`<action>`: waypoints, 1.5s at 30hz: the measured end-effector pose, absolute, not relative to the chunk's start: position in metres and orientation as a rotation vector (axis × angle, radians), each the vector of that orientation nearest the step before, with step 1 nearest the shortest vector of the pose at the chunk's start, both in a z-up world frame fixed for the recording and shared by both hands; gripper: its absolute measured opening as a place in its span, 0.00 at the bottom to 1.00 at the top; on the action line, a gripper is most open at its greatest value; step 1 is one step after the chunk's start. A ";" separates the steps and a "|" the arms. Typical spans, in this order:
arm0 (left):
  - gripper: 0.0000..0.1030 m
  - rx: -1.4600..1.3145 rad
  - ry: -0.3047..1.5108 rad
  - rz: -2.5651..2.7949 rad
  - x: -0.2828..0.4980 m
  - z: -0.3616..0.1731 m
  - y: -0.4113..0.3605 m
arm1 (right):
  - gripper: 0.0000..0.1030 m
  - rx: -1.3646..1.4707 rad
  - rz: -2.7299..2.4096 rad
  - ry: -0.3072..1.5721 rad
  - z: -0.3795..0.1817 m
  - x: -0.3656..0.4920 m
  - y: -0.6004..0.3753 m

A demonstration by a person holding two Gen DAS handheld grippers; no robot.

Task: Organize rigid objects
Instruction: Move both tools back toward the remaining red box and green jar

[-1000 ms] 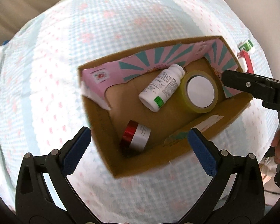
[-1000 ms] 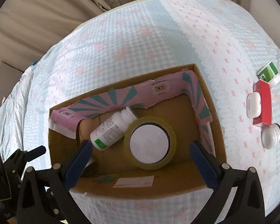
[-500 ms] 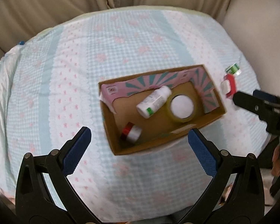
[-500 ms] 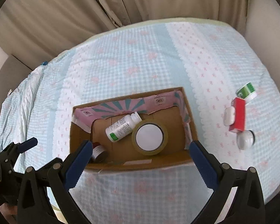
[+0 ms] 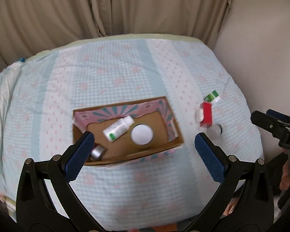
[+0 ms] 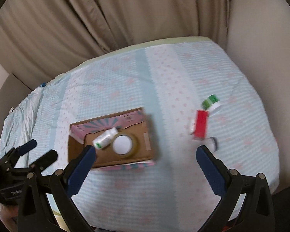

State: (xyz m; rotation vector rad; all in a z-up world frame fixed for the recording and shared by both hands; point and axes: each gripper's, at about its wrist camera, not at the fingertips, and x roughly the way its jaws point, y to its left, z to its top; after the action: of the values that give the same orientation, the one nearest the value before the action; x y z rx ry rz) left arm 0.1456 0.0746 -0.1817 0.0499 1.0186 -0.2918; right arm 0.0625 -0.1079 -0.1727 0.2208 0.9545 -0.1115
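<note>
Both the left gripper point(image 5: 143, 147) and right gripper point(image 6: 145, 157) were held spread wide and empty above the cardboard box point(image 5: 176, 141).

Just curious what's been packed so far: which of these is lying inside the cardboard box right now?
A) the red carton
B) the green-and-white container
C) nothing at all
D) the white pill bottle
D: the white pill bottle lies on its side inside the cardboard box, touching the tape roll; the red carton sits outside on the bedspread.
</note>
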 end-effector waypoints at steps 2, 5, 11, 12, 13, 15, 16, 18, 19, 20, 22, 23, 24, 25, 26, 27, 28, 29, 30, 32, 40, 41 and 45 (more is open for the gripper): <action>1.00 0.015 1.019 -0.253 0.137 -0.178 0.052 | 1.00 0.197 -0.100 0.946 -0.168 0.056 -0.131; 1.00 -0.033 1.009 -0.219 0.126 -0.177 0.020 | 1.00 0.148 -0.076 0.948 -0.165 0.048 -0.173; 1.00 -0.048 1.041 -0.209 0.117 -0.178 -0.041 | 1.00 0.071 -0.024 0.989 -0.173 0.038 -0.231; 1.00 -0.040 1.043 -0.215 0.117 -0.178 -0.048 | 1.00 0.081 -0.015 0.997 -0.176 0.036 -0.239; 1.00 -0.024 1.045 -0.225 0.117 -0.178 -0.058 | 1.00 0.092 -0.005 1.002 -0.179 0.035 -0.247; 1.00 0.010 1.055 -0.245 0.122 -0.181 -0.076 | 1.00 0.086 0.005 1.019 -0.187 0.033 -0.257; 1.00 0.021 1.059 -0.257 0.124 -0.182 -0.082 | 1.00 0.080 0.007 1.027 -0.191 0.033 -0.259; 1.00 0.059 1.071 -0.290 0.132 -0.189 -0.101 | 1.00 0.081 0.005 1.036 -0.200 0.033 -0.267; 1.00 0.071 1.076 -0.303 0.136 -0.191 -0.106 | 1.00 0.094 0.002 1.038 -0.204 0.034 -0.272; 1.00 0.087 1.084 -0.323 0.141 -0.196 -0.114 | 1.00 0.110 -0.003 1.038 -0.206 0.035 -0.277; 1.00 0.109 1.096 -0.360 0.152 -0.205 -0.128 | 1.00 0.147 -0.020 1.036 -0.210 0.039 -0.289; 1.00 0.119 1.104 -0.378 0.158 -0.211 -0.137 | 1.00 0.161 -0.028 1.036 -0.211 0.042 -0.294; 1.00 0.128 1.112 -0.396 0.165 -0.217 -0.144 | 1.00 0.173 -0.037 1.039 -0.212 0.047 -0.300; 1.00 0.136 1.120 -0.410 0.170 -0.223 -0.151 | 1.00 0.184 -0.046 1.042 -0.213 0.054 -0.309; 1.00 0.146 1.131 -0.425 0.177 -0.230 -0.160 | 1.00 0.189 -0.053 1.042 -0.213 0.059 -0.314; 1.00 0.154 1.142 -0.438 0.184 -0.237 -0.167 | 1.00 0.194 -0.062 1.042 -0.214 0.066 -0.319; 1.00 0.159 1.151 -0.449 0.189 -0.244 -0.173 | 1.00 0.204 -0.070 1.042 -0.215 0.075 -0.326; 1.00 0.165 1.165 -0.462 0.197 -0.254 -0.180 | 1.00 0.216 -0.073 1.043 -0.216 0.083 -0.332; 1.00 0.172 1.181 -0.475 0.205 -0.264 -0.188 | 1.00 0.228 -0.073 1.046 -0.219 0.092 -0.338; 1.00 0.184 1.205 -0.496 0.217 -0.284 -0.199 | 1.00 0.245 -0.069 1.062 -0.227 0.113 -0.350; 0.85 0.287 1.268 -0.545 0.264 -0.373 -0.245 | 1.00 0.216 0.004 1.170 -0.296 0.208 -0.375; 0.83 0.295 1.278 -0.547 0.270 -0.385 -0.249 | 1.00 0.212 0.022 1.189 -0.307 0.218 -0.376; 0.65 0.287 1.319 -0.556 0.283 -0.421 -0.259 | 1.00 0.196 0.118 1.236 -0.352 0.249 -0.374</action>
State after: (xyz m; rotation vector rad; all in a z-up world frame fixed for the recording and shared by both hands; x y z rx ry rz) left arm 0.2826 -0.2591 -0.4214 0.2872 1.3192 -0.5555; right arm 0.2494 -0.3740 -0.3519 0.1962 1.2363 0.1181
